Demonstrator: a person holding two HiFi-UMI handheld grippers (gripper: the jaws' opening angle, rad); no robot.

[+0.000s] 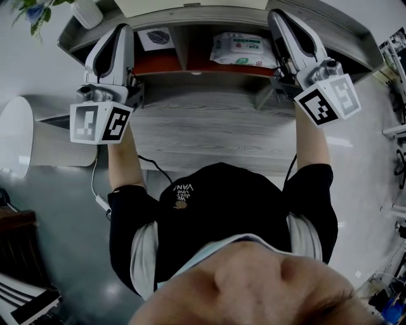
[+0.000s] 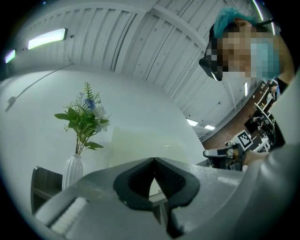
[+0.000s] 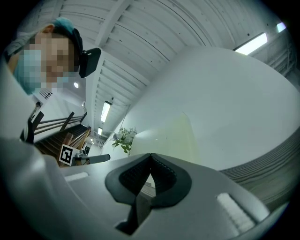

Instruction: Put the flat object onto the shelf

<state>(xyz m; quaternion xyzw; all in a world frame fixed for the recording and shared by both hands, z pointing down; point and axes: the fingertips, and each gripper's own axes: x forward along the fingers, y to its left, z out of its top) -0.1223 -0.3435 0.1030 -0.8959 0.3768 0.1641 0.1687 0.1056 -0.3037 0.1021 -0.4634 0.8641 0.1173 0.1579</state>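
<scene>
The flat object (image 1: pixel 190 5) is a pale cream board standing on top of the grey shelf (image 1: pixel 355 47), against the white wall. It shows behind the jaws in the left gripper view (image 2: pixel 131 143) and in the right gripper view (image 3: pixel 176 136), apart from both. My left gripper (image 1: pixel 124 30) is raised in front of the shelf's left end, jaws pointing up. Its tips (image 2: pixel 153 159) meet with nothing between them. My right gripper (image 1: pixel 276 15) is raised at the shelf's right part, shut as well (image 3: pixel 150 154) and empty.
A white vase (image 1: pixel 87 13) with green sprigs (image 2: pixel 84 115) stands on the shelf top, left of the board. In the compartments below lie a patterned card (image 1: pixel 155 38) and a white wipes pack (image 1: pixel 244 49). A grey desk (image 1: pixel 209 130) sits under the shelf. A second person stands close by.
</scene>
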